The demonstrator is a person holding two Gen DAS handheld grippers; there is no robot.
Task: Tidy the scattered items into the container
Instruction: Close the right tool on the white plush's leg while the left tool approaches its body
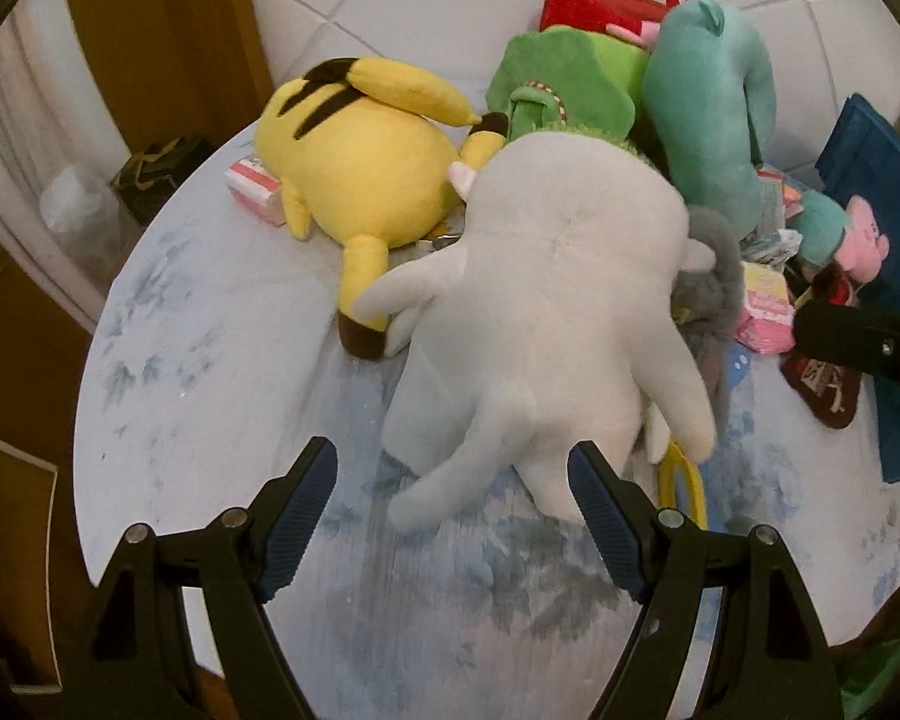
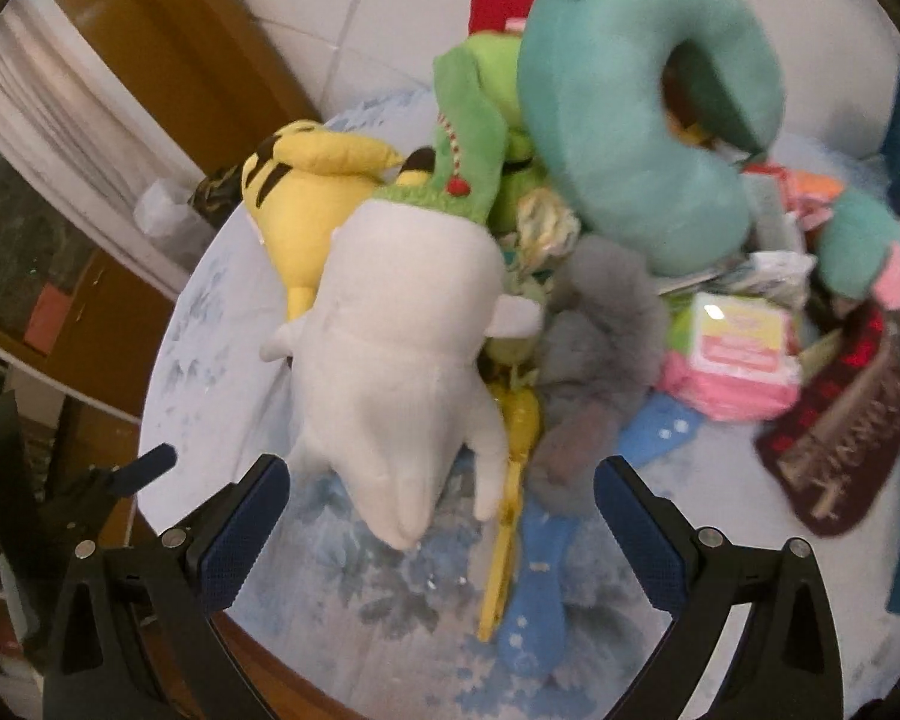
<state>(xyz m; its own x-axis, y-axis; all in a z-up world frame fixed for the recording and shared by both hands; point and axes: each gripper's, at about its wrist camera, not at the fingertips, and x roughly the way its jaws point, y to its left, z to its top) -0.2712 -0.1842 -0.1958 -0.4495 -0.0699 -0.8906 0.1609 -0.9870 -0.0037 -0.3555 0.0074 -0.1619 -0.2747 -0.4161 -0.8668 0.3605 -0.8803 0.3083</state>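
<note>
tongs (image 1: 453,522) spread, plush (image 1: 546,324) seemingly unheld

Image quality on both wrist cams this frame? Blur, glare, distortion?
Left wrist: mostly sharp, the white plush and yellow plush read cleanly; strong fisheye bending with black corners; soft warm light, no harsh glare. Right wrist: motion blur on the teal neck pillow and dark red cloth; small glare spot on the pink box.
</note>
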